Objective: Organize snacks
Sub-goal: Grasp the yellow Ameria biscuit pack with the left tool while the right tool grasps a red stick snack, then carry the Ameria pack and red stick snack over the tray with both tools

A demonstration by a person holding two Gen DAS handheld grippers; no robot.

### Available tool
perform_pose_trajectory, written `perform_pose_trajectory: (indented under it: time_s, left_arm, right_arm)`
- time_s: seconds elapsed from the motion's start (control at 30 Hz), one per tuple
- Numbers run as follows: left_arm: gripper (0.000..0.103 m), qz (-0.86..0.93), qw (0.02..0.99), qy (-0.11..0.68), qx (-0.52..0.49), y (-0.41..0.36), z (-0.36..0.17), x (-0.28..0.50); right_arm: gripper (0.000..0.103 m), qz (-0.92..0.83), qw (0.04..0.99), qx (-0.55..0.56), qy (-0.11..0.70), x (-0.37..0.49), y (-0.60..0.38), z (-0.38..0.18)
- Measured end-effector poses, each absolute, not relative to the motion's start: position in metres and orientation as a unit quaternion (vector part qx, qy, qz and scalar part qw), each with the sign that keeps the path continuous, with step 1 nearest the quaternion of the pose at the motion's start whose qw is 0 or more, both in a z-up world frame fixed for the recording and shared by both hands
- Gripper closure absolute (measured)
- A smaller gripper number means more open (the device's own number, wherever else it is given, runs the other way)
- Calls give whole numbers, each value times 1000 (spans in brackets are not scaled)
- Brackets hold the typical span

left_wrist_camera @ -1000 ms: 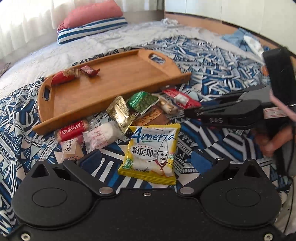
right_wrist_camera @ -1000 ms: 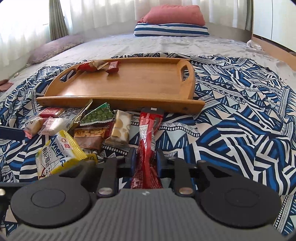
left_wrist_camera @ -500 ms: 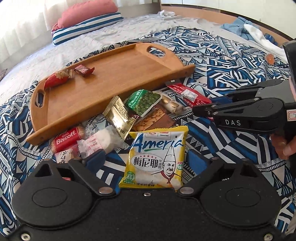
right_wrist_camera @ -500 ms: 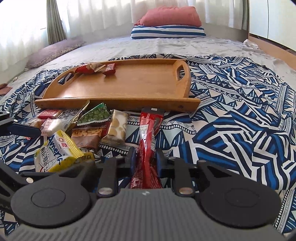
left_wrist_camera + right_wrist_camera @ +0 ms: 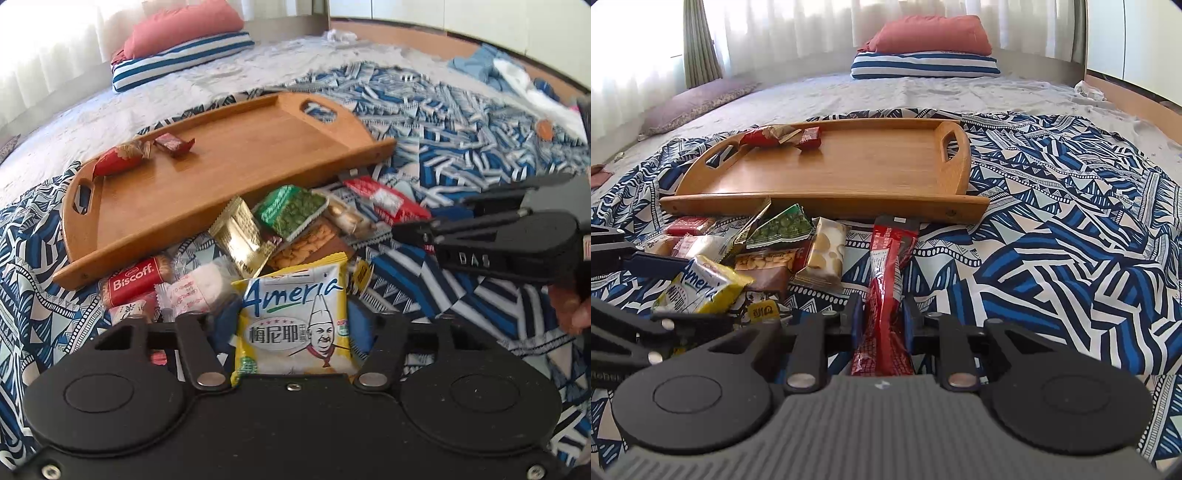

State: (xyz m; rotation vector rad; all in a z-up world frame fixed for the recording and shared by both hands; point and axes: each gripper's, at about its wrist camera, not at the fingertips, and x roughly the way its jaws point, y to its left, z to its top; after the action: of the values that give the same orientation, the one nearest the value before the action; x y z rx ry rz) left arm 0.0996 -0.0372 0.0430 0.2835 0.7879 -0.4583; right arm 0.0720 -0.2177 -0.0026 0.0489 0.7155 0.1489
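Down on the bed, a blue-and-white patterned cloth (image 5: 1071, 236) carries a wooden tray (image 5: 871, 173) and a heap of snacks lying just in front of its near rim.

Left gripper (image 5: 291, 325): its jaws are closing around the yellow packet (image 5: 295, 321), which sits between the blue pads; the pads look to be at its two edges, though firm pressure cannot be made out. In the right wrist view that packet (image 5: 701, 288) lies at the near left of the heap, with the left gripper's black finger alongside it.

Right gripper (image 5: 882, 321): its jaws are pressed together on the near end of a long red packet (image 5: 886, 273), whose far end reaches the tray's front rim. From the left wrist view the right gripper (image 5: 410, 230) comes in from the right, with a hand (image 5: 572, 310) partly in sight behind it.

Between the two packets lie a green pea packet (image 5: 291, 210), a gold sachet (image 5: 240, 236), a peanut bar (image 5: 306, 243), a pale nut packet (image 5: 827, 254), a Biscoff biscuit (image 5: 136, 280) and a white wrapped sweet (image 5: 199, 288), overlapping one another.

On the tray's far left corner rest two red-wrapped sweets (image 5: 783, 136), close together. The tray's floor elsewhere is bare wood.

Beyond, a red pillow (image 5: 931, 35) lies on a striped pillow (image 5: 923, 68) at the head of the bed.
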Motion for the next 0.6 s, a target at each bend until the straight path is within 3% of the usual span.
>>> perform_pose_trajectory:
  time_s: [0.03, 0.6]
  left_arm:
    - [51, -223, 890, 375, 128, -35, 45, 99]
    - [52, -235, 910, 334, 63, -18, 76, 87]
  right_arm:
    - [76, 73, 933, 27, 350, 71, -218, -2]
    - [79, 84, 942, 39, 321, 48, -227, 21]
